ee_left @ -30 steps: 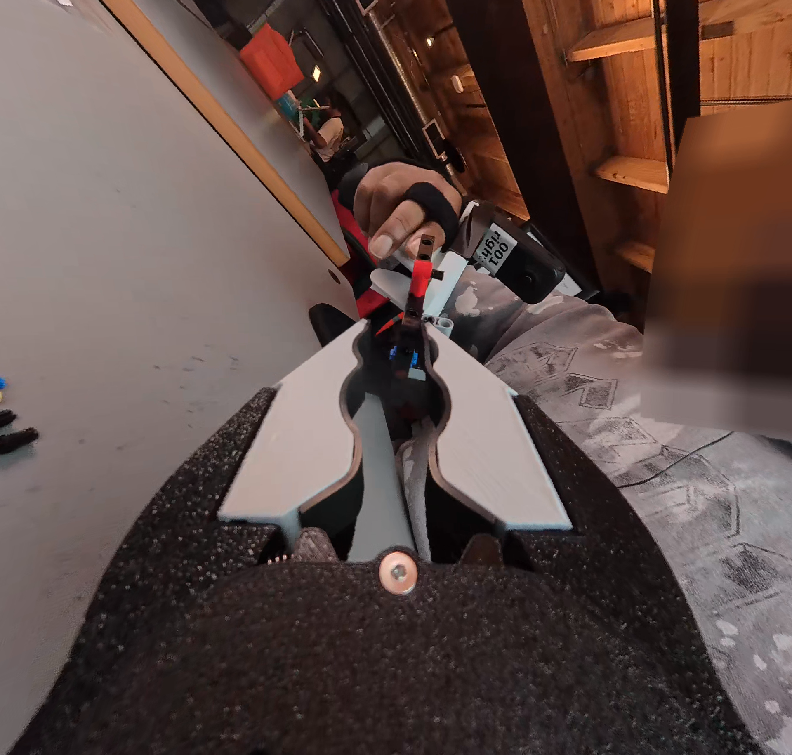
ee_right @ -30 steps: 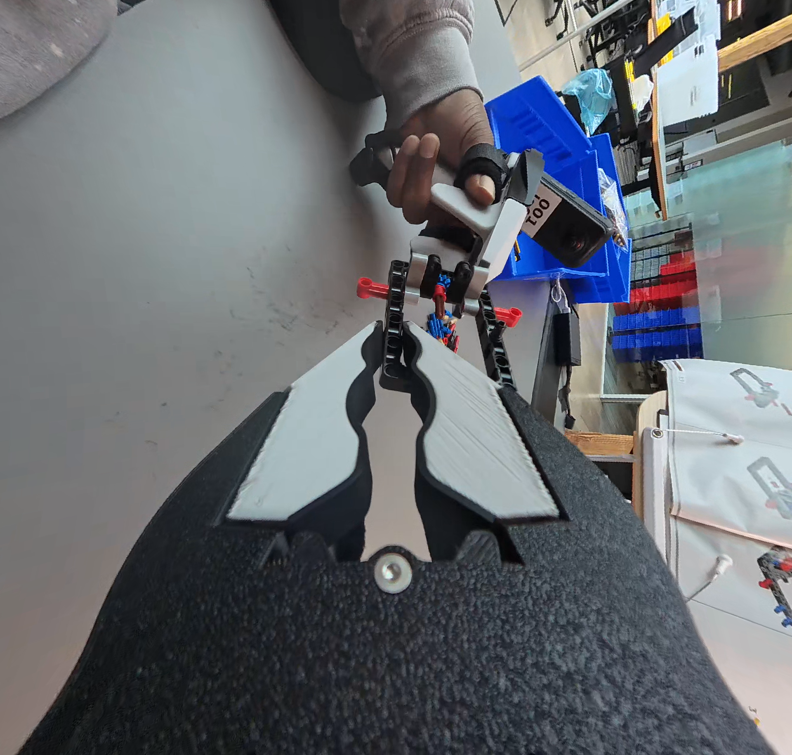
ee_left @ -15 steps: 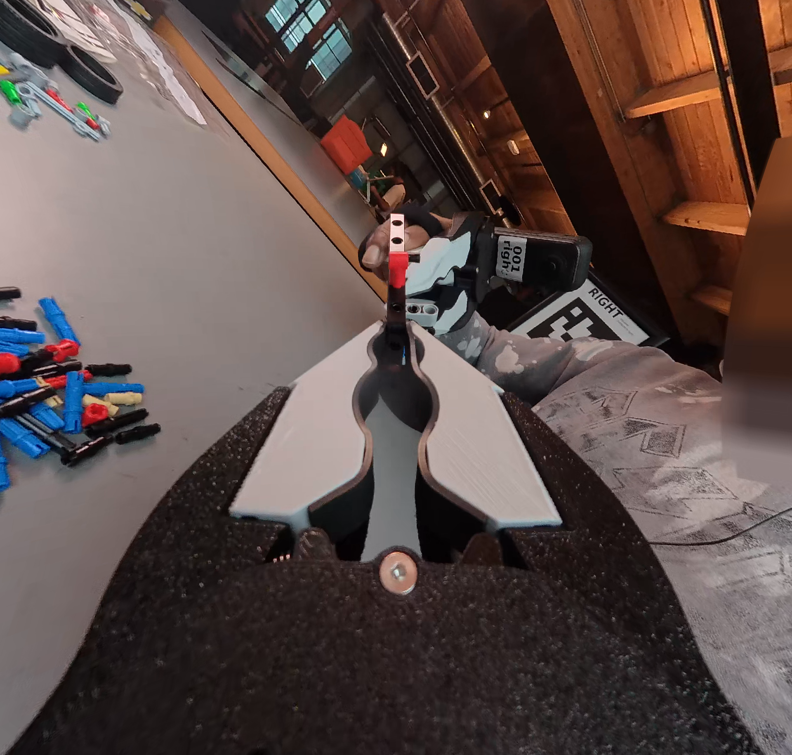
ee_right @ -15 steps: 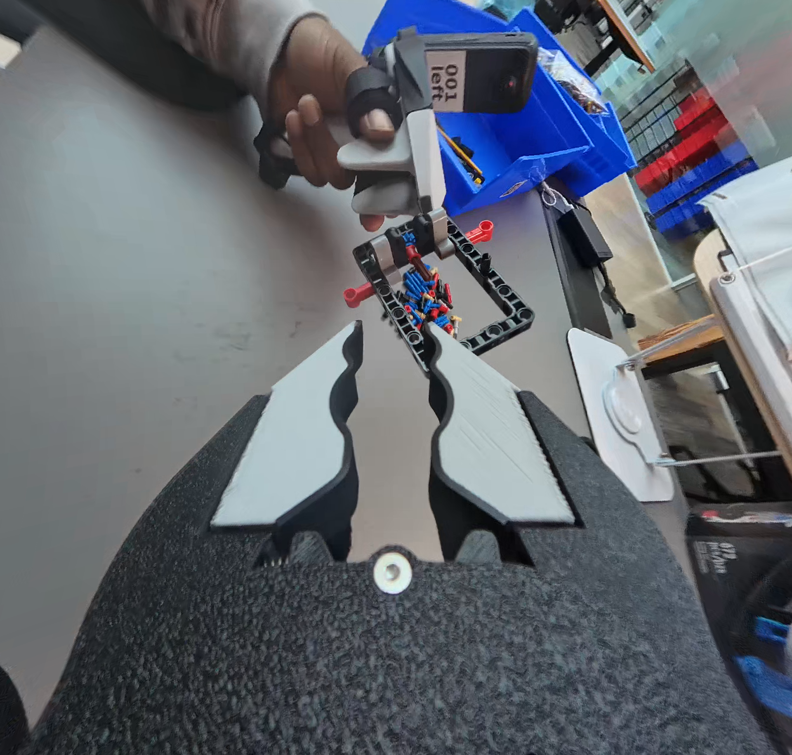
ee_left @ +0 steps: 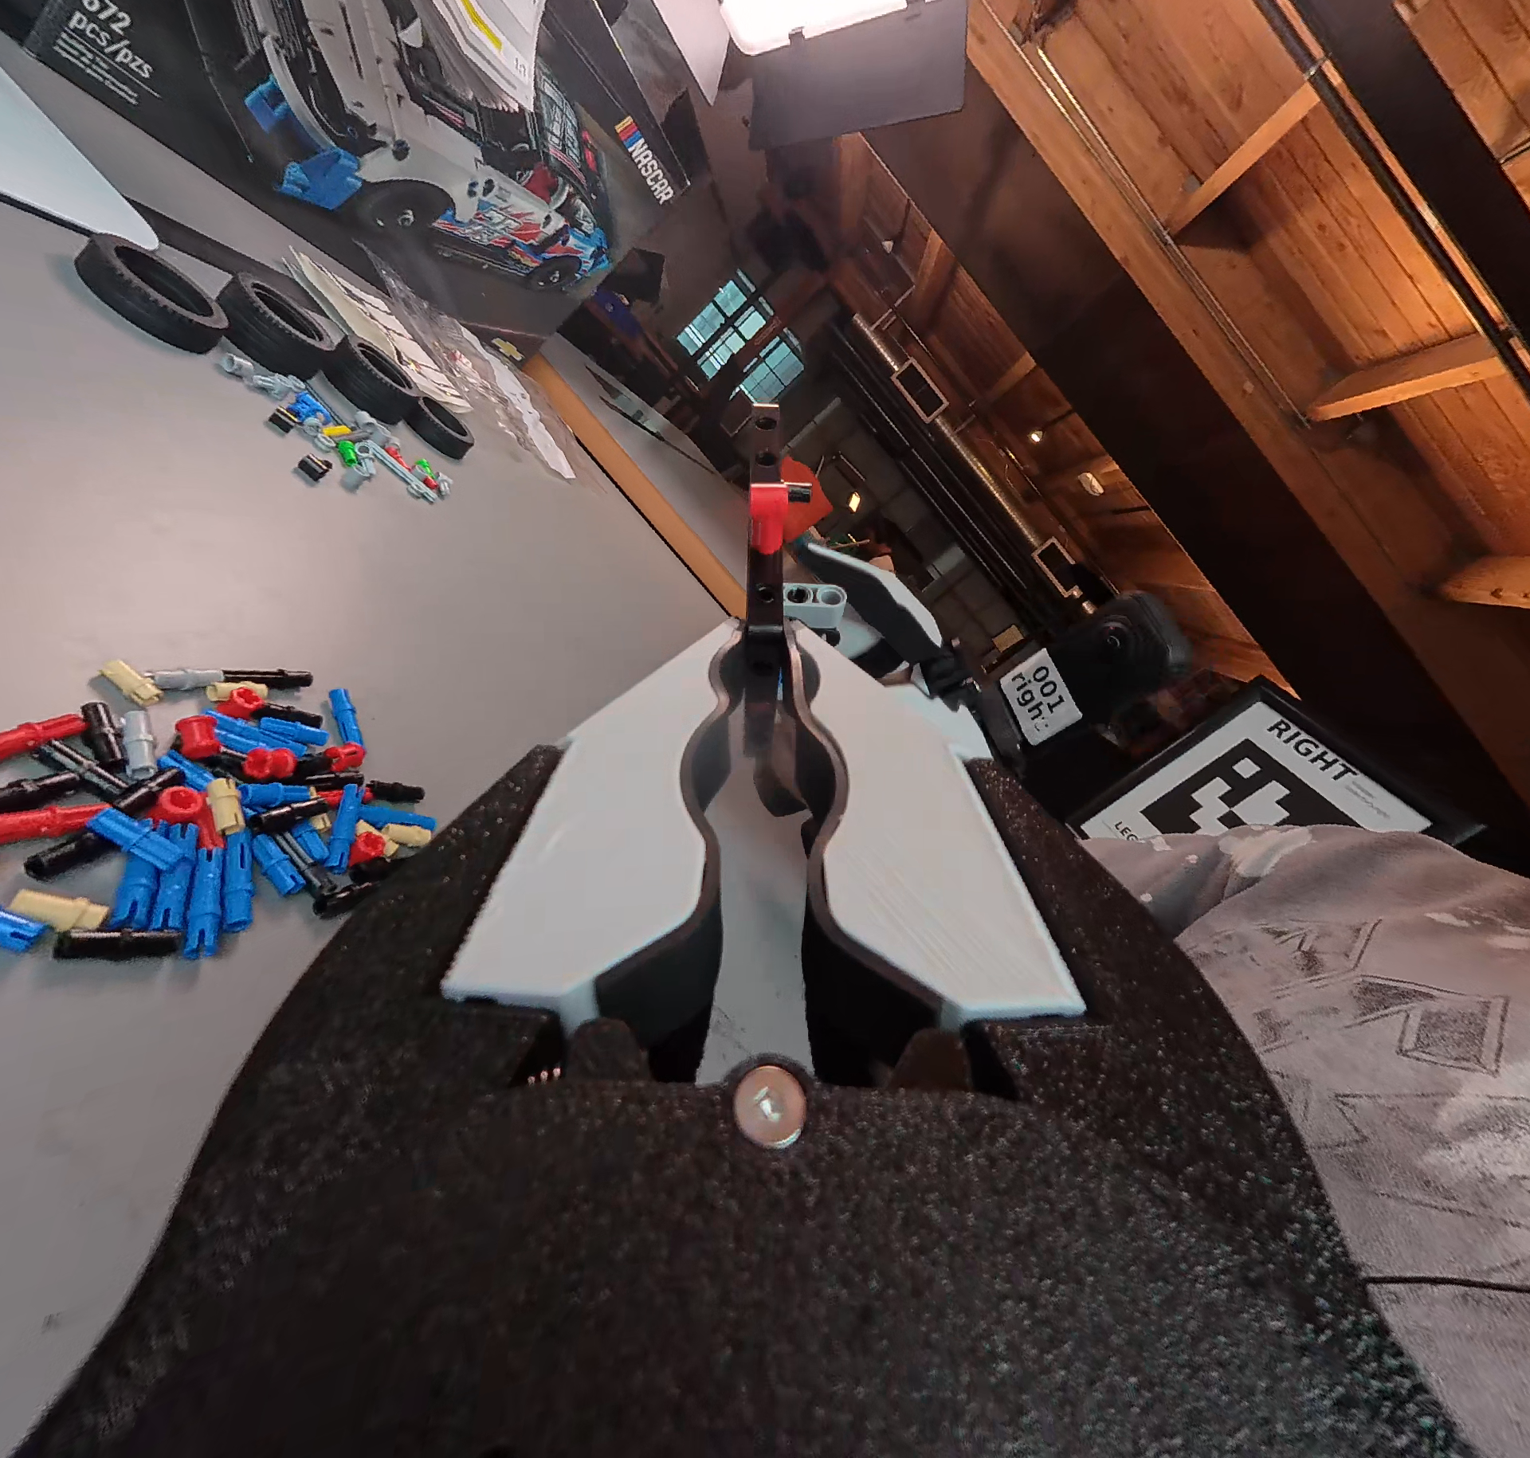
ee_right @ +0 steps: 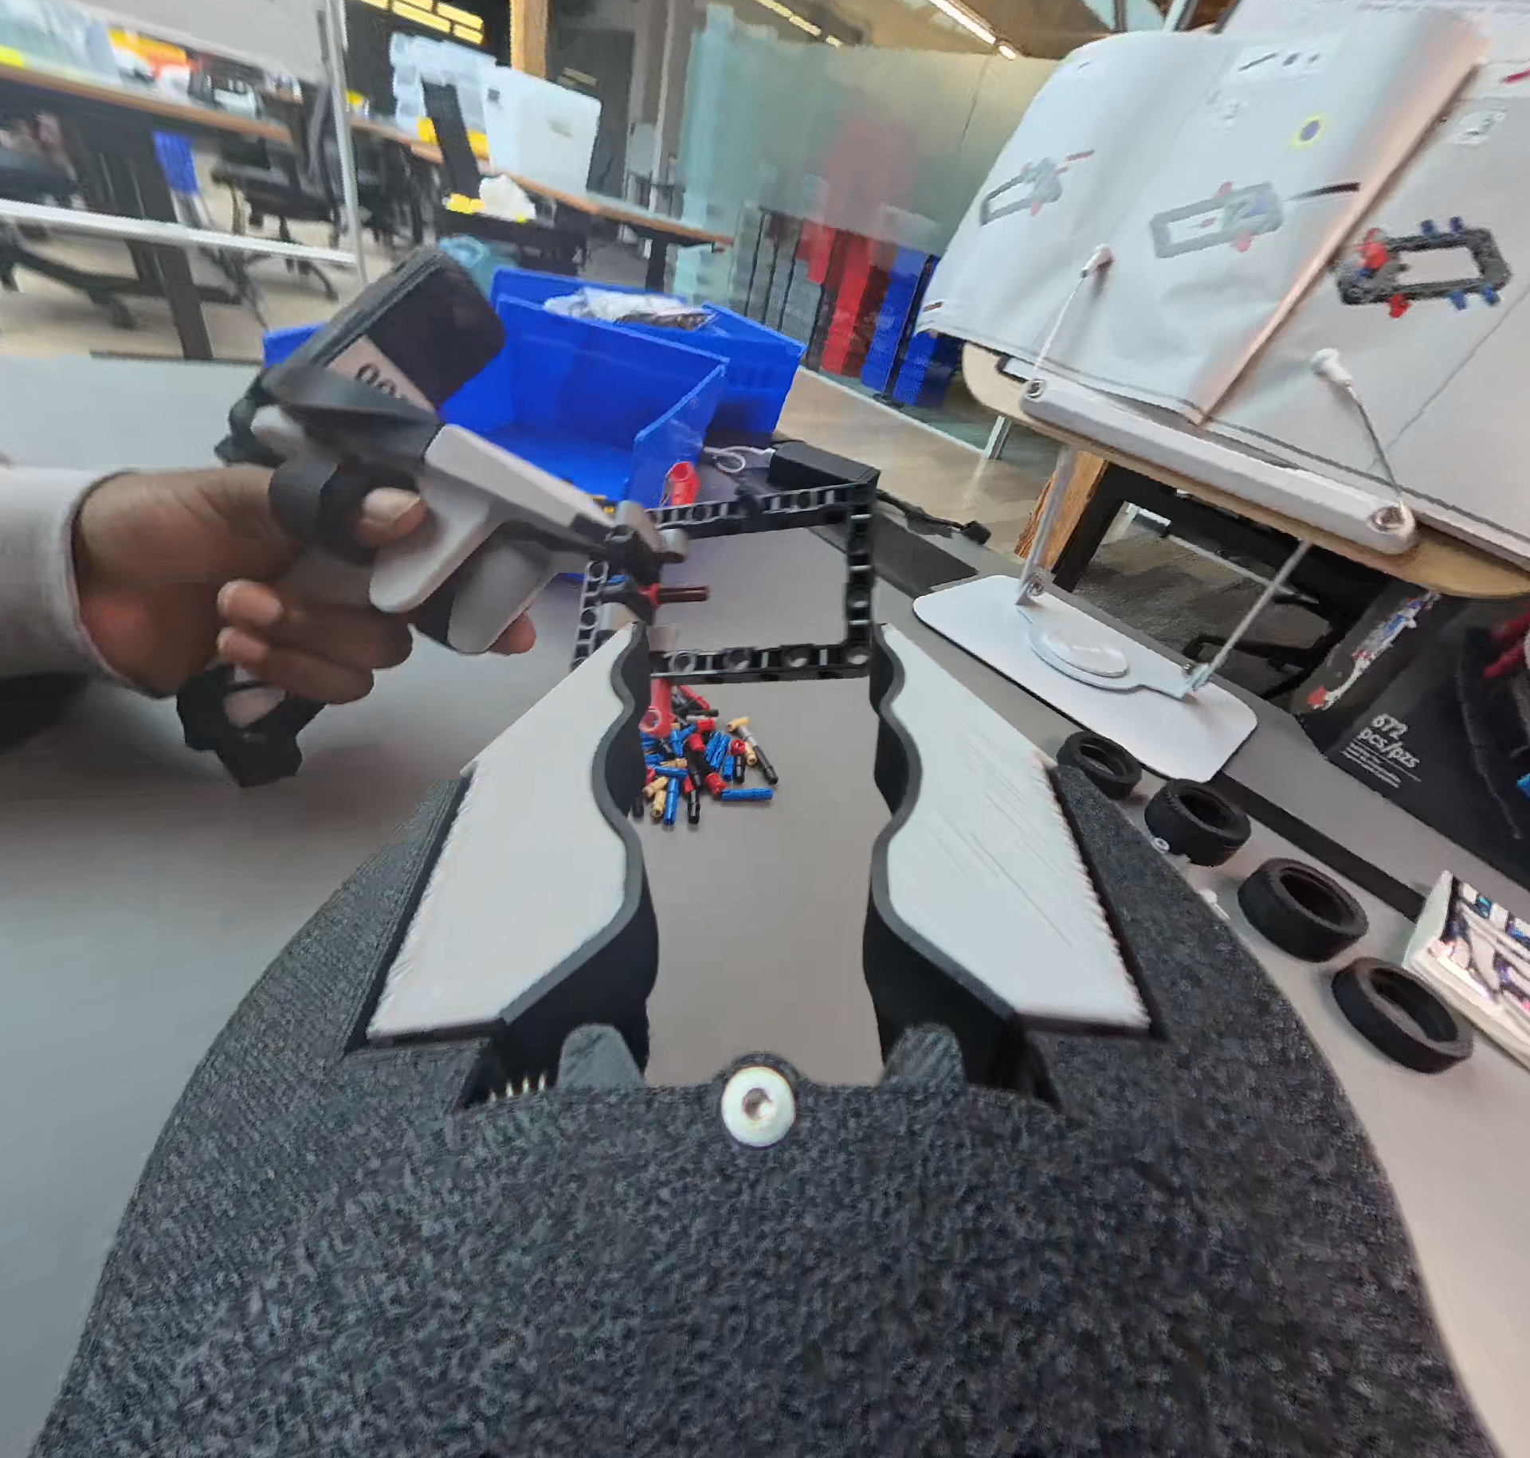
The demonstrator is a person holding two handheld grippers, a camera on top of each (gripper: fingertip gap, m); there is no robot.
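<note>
My left gripper (ee_left: 762,648) is shut on a black rectangular beam frame (ee_left: 763,582), which I see edge-on here, with a red pin (ee_left: 766,520) stuck in it. In the right wrist view the left gripper (ee_right: 637,545), held in a hand, grips a corner of the frame (ee_right: 859,582) and holds it above the grey table. My right gripper (ee_right: 757,647) is open and empty, a little short of the frame's lower beam. A pile of blue, red, black and tan pins (ee_right: 704,764) lies on the table under the frame; it also shows in the left wrist view (ee_left: 190,814).
Several black tyres (ee_right: 1196,822) lie at the right, next to a dark set box (ee_right: 1391,715). An open instruction booklet (ee_right: 1242,218) rests on a stand. Blue bins (ee_right: 596,392) stand behind the frame. Small loose parts (ee_left: 364,441) lie near the tyres (ee_left: 265,317). Left tips to right tips: about 7 cm.
My right gripper has let go of the frame, opened wide and drawn back. My left gripper has kept hold of the frame and swung it round over the pin pile.
</note>
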